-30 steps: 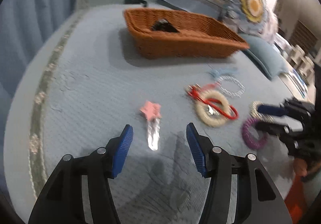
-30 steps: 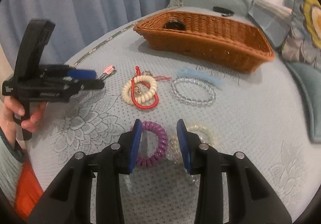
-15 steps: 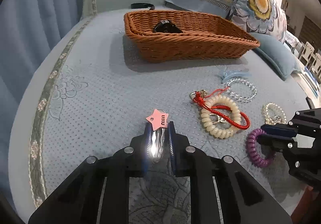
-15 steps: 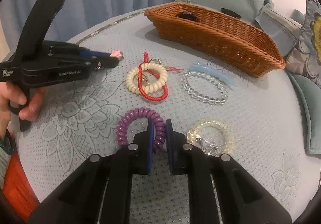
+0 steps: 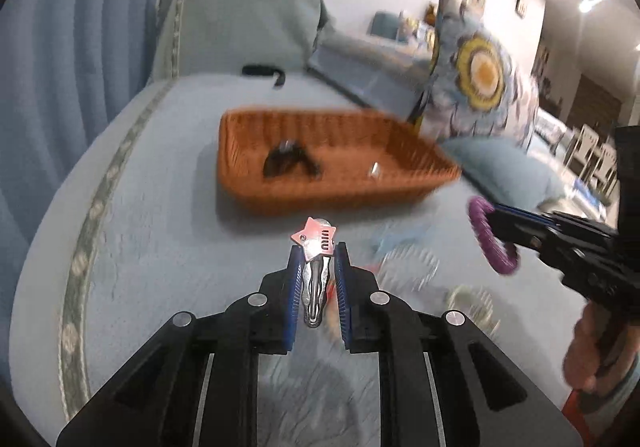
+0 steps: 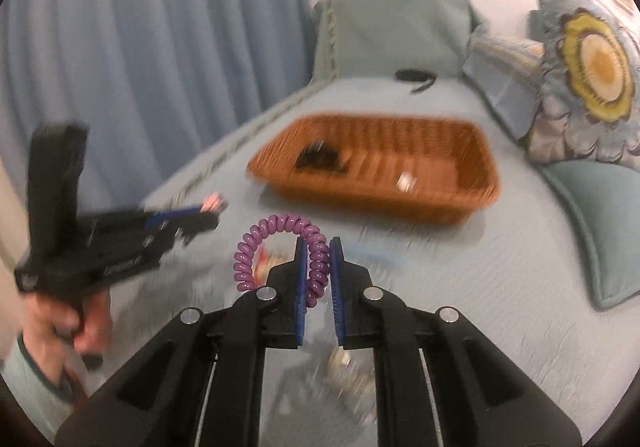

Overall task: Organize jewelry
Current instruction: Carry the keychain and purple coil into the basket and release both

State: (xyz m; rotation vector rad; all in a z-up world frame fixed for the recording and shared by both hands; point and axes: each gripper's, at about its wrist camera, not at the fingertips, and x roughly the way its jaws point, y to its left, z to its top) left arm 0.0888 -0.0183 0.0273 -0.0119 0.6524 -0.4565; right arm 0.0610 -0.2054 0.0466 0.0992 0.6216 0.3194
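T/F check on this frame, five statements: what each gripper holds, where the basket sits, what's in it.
1. The left gripper is shut on the star hair clip. True.
2. The right gripper is open and holds nothing. False: it is shut on the purple coil hair tie.
3. The wicker basket sits on the blue bedspread, beyond both grippers. True.
4. The basket holds nothing at all. False: a dark item lies inside it, too blurred to identify.
5. The purple coil hair tie lies flat on the bedspread. False: it hangs lifted in the right gripper, clear of the cover.
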